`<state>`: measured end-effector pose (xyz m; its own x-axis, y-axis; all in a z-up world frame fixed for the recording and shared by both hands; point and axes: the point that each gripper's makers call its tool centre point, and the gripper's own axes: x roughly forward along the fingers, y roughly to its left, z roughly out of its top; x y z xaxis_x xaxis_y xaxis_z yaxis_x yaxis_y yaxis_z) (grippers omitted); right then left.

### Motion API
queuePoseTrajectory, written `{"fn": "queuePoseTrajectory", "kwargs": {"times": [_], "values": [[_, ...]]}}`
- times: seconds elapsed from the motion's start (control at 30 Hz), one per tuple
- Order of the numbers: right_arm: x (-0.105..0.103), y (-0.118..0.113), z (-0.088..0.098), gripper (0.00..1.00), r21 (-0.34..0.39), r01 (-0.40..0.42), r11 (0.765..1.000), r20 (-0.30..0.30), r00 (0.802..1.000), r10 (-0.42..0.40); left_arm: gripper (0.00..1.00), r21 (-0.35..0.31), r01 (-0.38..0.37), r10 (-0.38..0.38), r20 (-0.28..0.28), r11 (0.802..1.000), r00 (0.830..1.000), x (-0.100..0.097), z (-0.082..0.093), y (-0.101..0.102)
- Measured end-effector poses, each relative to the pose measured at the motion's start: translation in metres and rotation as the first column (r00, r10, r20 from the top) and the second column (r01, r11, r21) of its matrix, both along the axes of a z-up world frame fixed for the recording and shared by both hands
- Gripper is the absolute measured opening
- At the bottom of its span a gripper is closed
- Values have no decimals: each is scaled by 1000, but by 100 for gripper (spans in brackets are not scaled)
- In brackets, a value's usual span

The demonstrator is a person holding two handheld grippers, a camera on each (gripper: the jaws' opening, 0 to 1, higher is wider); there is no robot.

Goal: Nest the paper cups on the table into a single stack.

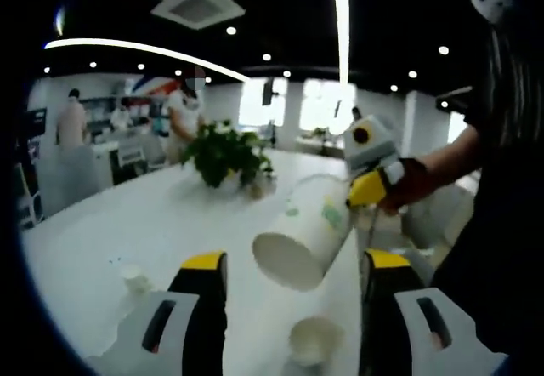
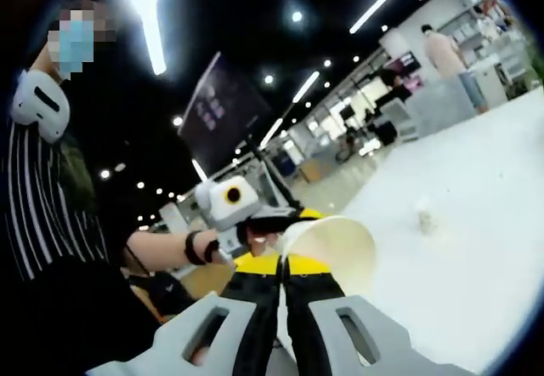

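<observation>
the right gripper (image 1: 361,196) pinches the rim of a paper cup (image 1: 303,231) held tilted in the air, base pointing near, above a second cup (image 1: 314,339) on the table (image 1: 127,223) between the left gripper (image 1: 293,295)'s wide jaws.

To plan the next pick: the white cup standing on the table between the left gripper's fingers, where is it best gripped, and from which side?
Probably pinch the near rim of the cup from above: it stands upright, mouth open upward, so its thin wall fits between the closing fingers.
</observation>
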<state>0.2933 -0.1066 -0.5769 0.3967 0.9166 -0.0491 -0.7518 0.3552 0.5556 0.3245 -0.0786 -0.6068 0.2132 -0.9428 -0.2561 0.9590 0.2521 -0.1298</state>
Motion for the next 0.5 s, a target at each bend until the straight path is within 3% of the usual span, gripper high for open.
{"fn": "queuePoseTrajectory", "kwargs": {"times": [0.1, 0.2, 0.5], "values": [[0, 7, 4, 0, -8, -19, 1000, 22, 1000, 19, 72, 4, -7, 7, 10, 1000, 1000, -2, -2, 3], [1, 11, 1, 0, -67, -44, 997, 47, 998, 48, 77, 8, -15, 15, 20, 1000, 1000, -2, -2, 5], [1, 16, 3, 0, -123, -90, 988, 62, 993, 98, 98, 57, -51, 47, 69, 997, 997, -5, -12, 16]]}}
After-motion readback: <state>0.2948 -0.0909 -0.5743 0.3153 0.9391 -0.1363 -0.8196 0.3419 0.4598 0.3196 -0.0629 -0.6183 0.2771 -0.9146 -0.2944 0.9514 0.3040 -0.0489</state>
